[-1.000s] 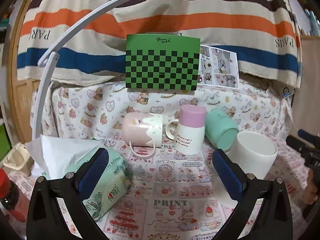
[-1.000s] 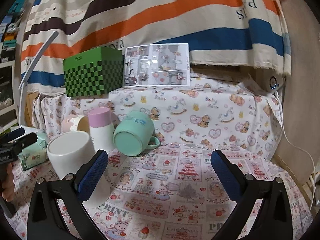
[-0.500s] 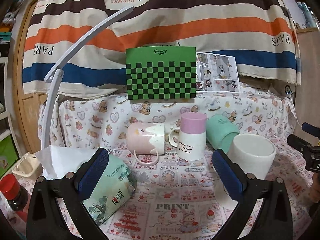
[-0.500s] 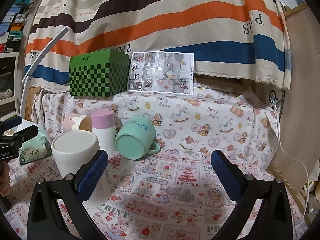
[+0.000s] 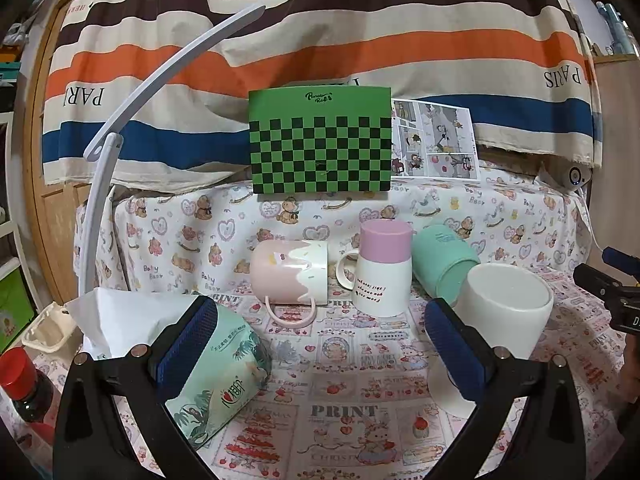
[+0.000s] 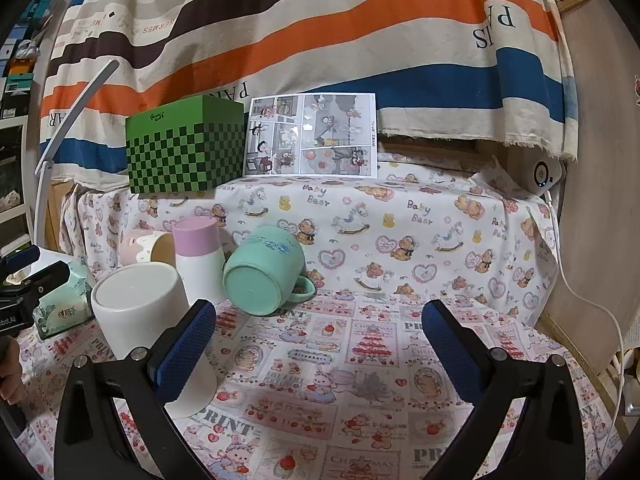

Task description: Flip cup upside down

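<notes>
Several cups sit on the patterned tablecloth. A pink and cream mug [image 5: 289, 277] lies on its side, handle toward me. A white mug with a pink base [image 5: 384, 268] stands upside down; it also shows in the right wrist view [image 6: 199, 258]. A mint green mug [image 5: 442, 263] [image 6: 262, 276] lies on its side. A plain white cup [image 5: 500, 312] [image 6: 140, 312] stands nearest, with its flat end up. My left gripper [image 5: 320, 344] is open and empty, short of the cups. My right gripper [image 6: 316, 348] is open and empty, with the white cup by its left finger.
A tissue pack [image 5: 216, 376] lies by the left gripper's left finger. A red-capped bottle [image 5: 24, 384] stands far left. A green checkered box [image 5: 320, 140] and a comic sheet [image 6: 312, 136] stand on the raised ledge behind. A white lamp arm [image 5: 120, 136] curves on the left. A white cable [image 6: 592, 304] hangs right.
Both grippers have tilted up and drawn back slightly, so the cups sit lower and a bit smaller in view. The cups have not moved. Both grippers stayed open.
</notes>
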`<state>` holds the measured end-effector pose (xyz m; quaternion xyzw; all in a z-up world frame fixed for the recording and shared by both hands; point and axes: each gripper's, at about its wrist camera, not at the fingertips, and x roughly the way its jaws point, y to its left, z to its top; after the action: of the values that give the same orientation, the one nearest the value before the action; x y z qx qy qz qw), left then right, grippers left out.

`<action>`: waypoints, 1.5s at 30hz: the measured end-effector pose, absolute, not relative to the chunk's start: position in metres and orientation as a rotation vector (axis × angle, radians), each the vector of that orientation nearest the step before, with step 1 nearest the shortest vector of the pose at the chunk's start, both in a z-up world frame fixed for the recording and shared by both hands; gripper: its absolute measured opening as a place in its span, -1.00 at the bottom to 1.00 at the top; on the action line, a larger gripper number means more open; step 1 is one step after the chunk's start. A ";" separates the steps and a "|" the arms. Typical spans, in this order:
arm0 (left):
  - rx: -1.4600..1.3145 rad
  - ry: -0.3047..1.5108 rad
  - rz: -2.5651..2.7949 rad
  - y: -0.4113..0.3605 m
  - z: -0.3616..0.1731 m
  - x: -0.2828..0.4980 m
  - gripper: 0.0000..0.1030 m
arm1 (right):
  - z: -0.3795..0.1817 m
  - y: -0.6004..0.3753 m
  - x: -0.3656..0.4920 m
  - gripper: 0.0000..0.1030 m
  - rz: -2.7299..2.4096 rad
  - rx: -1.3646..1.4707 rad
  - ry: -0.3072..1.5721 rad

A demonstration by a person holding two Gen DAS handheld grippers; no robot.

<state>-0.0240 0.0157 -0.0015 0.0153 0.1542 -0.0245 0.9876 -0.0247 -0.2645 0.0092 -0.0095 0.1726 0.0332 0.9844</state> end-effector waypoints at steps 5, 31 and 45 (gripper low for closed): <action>0.028 0.311 -0.048 0.017 -0.002 -0.023 0.99 | 0.009 -0.264 -0.025 1.00 0.068 -0.023 0.342; 0.026 0.309 -0.033 0.016 -0.002 -0.025 0.99 | 0.009 -0.265 -0.025 1.00 0.067 -0.029 0.343; 0.030 0.324 -0.041 0.017 -0.003 -0.022 0.99 | 0.009 -0.265 -0.024 1.00 0.067 -0.029 0.345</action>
<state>-0.0218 0.0165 -0.0032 0.0150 0.1614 -0.0206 0.9866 -0.0244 -0.2647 0.0088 -0.0142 0.1716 0.0332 0.9845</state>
